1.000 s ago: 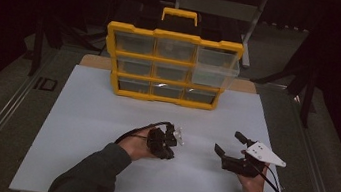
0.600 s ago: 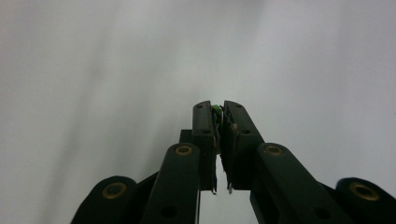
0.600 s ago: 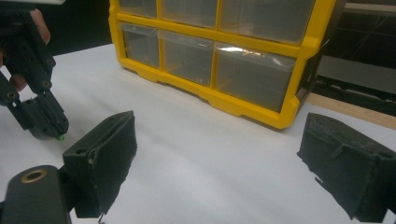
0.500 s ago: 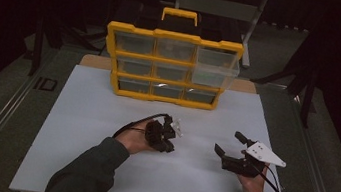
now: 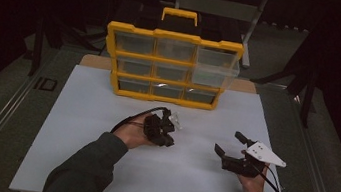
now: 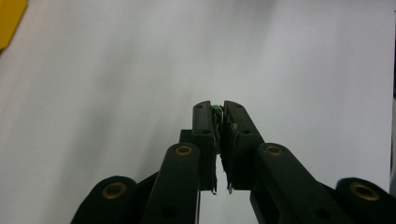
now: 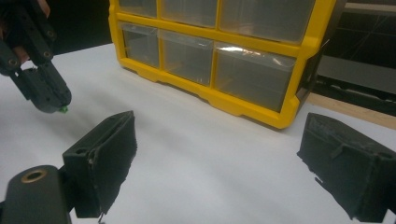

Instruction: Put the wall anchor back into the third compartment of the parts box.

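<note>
My left gripper hangs a little above the white mat, left of centre, held in a hand. In the left gripper view its jaws are shut on a tiny green thing, of which only a sliver shows at the tips. The right gripper view shows that gripper at its upper left, with the green thing poking from its tip. My right gripper rests low over the mat at the right, jaws wide open and nothing between them.
A yellow drawer organiser with clear drawers stands at the back of the white mat. Its top right drawer is pulled out. In the right gripper view the organiser stands close ahead. Dark table borders flank the mat.
The left hand has lifted its gripper a little and carried it slightly toward the organiser, jaws still shut. The right gripper has stayed in place.
</note>
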`<state>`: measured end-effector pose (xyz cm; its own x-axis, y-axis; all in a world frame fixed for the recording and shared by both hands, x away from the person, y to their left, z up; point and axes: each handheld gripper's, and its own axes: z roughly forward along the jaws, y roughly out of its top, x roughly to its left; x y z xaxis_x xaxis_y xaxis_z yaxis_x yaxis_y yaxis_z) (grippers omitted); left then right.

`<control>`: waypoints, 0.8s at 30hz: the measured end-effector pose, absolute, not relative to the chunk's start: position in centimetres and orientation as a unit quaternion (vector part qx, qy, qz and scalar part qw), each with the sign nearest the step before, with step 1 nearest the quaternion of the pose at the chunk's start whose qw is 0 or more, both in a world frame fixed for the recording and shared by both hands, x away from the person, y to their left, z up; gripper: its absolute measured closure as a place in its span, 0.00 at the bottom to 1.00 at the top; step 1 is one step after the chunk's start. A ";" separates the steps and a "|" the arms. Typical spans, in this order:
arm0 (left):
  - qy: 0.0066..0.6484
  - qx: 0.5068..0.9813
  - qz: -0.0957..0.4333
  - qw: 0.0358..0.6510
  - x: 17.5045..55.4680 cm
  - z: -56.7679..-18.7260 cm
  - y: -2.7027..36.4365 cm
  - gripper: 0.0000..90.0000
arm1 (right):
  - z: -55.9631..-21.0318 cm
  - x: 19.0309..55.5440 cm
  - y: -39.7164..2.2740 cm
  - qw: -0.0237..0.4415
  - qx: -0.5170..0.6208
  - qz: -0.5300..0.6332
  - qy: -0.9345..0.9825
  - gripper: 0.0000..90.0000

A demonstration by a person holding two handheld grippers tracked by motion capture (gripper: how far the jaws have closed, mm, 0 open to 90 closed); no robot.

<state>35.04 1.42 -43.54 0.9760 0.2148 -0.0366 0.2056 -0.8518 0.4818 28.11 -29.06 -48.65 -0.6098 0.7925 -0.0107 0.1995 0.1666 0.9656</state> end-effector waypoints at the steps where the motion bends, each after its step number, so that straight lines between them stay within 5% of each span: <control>1: 0.108 0.962 0.010 0.251 35.1 -43.4 1.5 0.94 | -48.6 28.1 -29.1 0.273 0.348 0.544 0.713 0.12; 24: 0.110 0.957 0.027 0.267 36.8 -39.7 2.3 0.94 | -48.6 28.1 -29.1 0.272 0.349 0.544 0.713 0.12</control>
<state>36.83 2.31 -39.75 0.9744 0.2245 -0.0078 0.1962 -0.8337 0.5162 28.11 -29.11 -48.65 -0.6084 0.7936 -0.0085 0.2021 0.1653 0.9653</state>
